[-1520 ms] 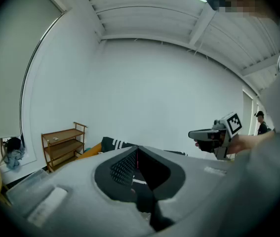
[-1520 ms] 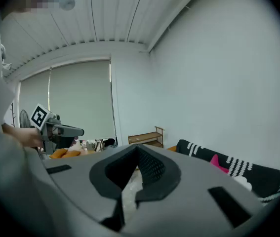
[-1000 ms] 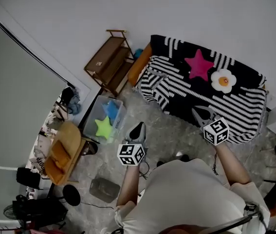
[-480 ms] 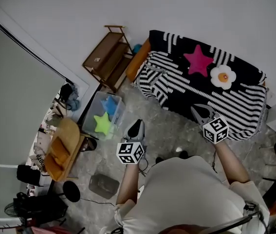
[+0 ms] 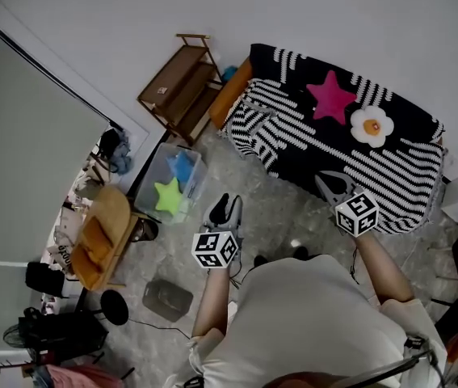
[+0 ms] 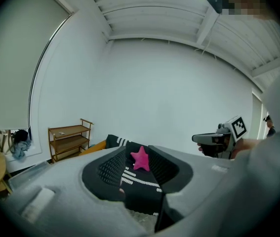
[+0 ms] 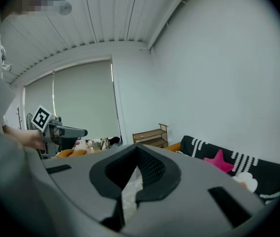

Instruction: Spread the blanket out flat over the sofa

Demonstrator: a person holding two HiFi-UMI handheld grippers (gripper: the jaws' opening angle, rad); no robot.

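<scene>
- blanket [image 5: 334,148]: lies on the sofa [image 5: 233,95], covering back and seat, with its front edge hanging toward the floor [image 5: 277,217]
- its long axis runs along the sofa, upper left to lower right in the head view
- chunky knit, black with white stripes
- pink star cushion [image 5: 331,98] and white flower cushion [image 5: 371,125] with an orange middle sit on it, near the back
- left gripper [image 5: 223,210]: over the floor, apart from the blanket and aimed at it; fingers opening, nothing between them
- right gripper [image 5: 334,186]: near the blanket's front edge; fingers pressed together at the tips, pinching nothing
- slatted wooden shelf [image 5: 182,87] stands beside the sofa's orange end
</scene>
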